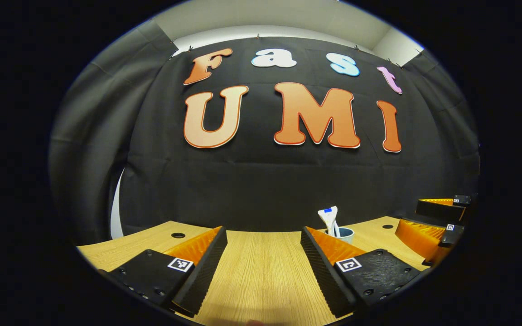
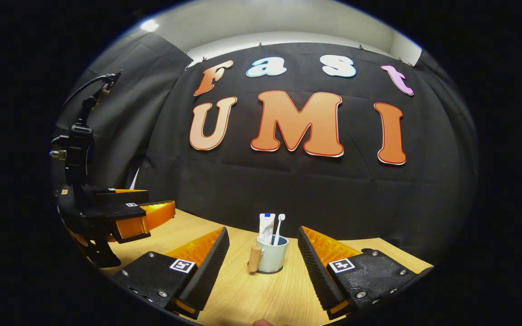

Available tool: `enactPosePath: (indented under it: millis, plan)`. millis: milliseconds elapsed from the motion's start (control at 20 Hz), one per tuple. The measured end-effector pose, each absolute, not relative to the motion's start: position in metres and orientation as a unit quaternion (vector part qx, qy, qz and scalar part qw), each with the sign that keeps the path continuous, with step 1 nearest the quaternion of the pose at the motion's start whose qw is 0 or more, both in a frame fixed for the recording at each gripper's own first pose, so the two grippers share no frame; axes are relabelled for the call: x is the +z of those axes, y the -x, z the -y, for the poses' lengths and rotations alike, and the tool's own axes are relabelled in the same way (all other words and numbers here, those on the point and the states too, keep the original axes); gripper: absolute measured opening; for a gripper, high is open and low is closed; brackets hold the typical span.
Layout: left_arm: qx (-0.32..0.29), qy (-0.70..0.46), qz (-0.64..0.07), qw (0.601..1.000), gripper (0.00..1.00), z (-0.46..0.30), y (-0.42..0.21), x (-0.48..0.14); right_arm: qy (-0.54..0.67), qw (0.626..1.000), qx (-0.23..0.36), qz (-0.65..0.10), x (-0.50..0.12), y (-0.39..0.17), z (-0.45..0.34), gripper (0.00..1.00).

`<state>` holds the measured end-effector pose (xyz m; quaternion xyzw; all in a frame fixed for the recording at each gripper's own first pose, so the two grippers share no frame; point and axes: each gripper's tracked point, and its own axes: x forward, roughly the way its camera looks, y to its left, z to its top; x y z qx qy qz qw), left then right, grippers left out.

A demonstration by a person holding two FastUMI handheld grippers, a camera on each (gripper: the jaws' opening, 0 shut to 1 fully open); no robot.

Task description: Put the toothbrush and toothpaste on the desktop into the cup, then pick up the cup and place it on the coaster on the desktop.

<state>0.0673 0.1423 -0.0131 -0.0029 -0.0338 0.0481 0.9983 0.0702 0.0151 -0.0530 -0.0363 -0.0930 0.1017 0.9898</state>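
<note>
In the right gripper view, the right gripper [image 2: 263, 271] hovers low over the wooden tabletop [image 2: 261, 299] with its fingers spread apart, grasping nothing. Just beyond the fingertips, centred in the gap between them, the cup [image 2: 272, 259] stands upright on the tabletop, its wooden handle [image 2: 254, 265] turned left. The toothpaste [image 2: 266, 228] and toothbrush [image 2: 278, 228] stand inside it. In the left gripper view, the left gripper [image 1: 263, 267] is likewise released, with bare tabletop between the fingers. The cup sits farther off, behind the right-hand finger [image 1: 329, 262].
</note>
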Motion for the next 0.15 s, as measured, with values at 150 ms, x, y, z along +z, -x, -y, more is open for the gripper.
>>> enactPosePath:
  millis: [150]
  plan:
    - [0.046,0.002,0.028,0.999,0.98,-0.1412,-0.0676,-0.0158,0.035,0.990,0.104,0.093,-0.0518,-0.0694,-0.0154,0.92]
